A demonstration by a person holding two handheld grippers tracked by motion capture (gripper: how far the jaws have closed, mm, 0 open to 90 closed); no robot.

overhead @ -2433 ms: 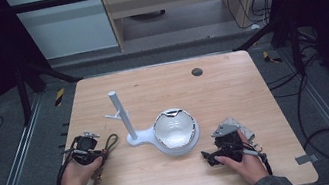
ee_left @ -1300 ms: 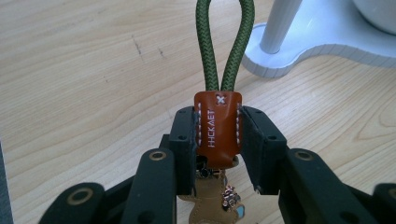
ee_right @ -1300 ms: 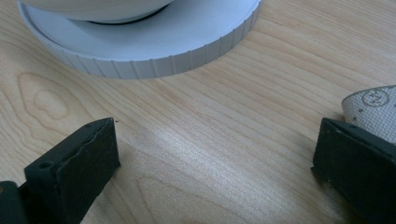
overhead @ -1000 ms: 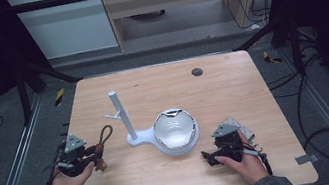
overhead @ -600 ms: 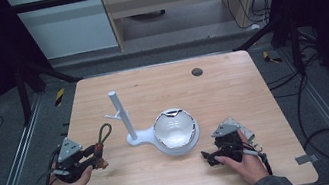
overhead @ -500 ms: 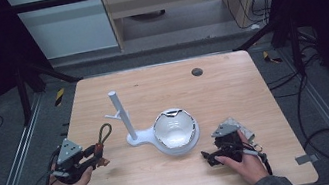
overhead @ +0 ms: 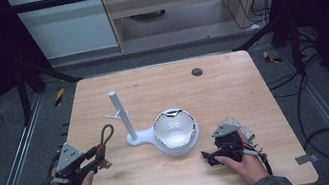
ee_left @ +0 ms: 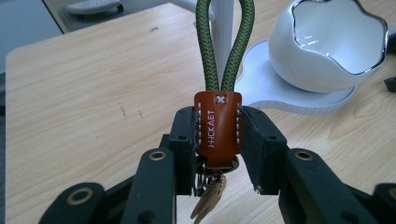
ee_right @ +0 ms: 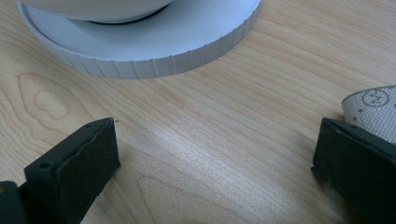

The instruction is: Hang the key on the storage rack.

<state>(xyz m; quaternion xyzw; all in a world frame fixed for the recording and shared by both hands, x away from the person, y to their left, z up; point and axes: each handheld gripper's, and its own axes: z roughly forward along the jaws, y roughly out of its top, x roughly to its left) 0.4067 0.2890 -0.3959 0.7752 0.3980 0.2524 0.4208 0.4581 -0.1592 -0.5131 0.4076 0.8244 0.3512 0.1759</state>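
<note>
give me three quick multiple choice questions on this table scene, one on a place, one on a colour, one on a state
1. Where is the white bowl?
A. on the round base of the white stand
B. at the table's far edge
C. in a hand

2. What colour is the keychain's cord loop?
A. red
B. green
C. white

3. How stands the left gripper?
A. open, empty
B. lying on the floor
C. shut on the keychain's brown leather tab

Key: 1 A, the bowl sits on the stand's disc; 2 B, the braided cord is green; 3 C, both jaws press the tab's sides.
</note>
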